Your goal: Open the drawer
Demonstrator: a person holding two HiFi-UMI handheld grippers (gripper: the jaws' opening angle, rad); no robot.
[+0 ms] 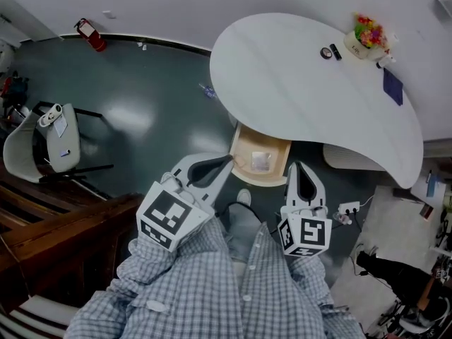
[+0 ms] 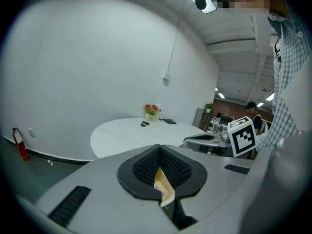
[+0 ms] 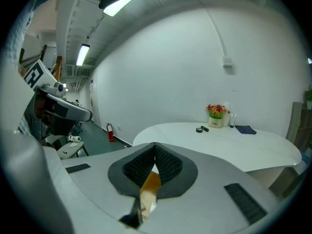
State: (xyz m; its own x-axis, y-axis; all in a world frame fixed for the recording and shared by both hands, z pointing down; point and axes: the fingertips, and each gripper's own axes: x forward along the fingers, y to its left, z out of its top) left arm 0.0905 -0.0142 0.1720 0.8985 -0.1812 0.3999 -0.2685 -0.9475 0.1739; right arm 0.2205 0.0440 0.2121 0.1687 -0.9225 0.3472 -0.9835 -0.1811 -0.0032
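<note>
While the head view looks down, the drawer [image 1: 258,181] stands pulled out from under the white counter [image 1: 296,76], at twelve o'clock from the left gripper [image 1: 227,161] and the right gripper [image 1: 296,167], so I'd call the opening about done. In the left gripper view the fingers [image 2: 144,167] are pressed together at the tips, pinching nothing. The right gripper view shows the same, its fingers [image 3: 168,165] closed and empty.

The drawer [image 1: 244,168] stands pulled out from under the counter [image 1: 282,83], whose rim overhangs its back part, so only its front lies open from above. Bare floor [image 1: 141,104] spreads wide at left; a power strip [image 1: 347,208] lies on it at right
</note>
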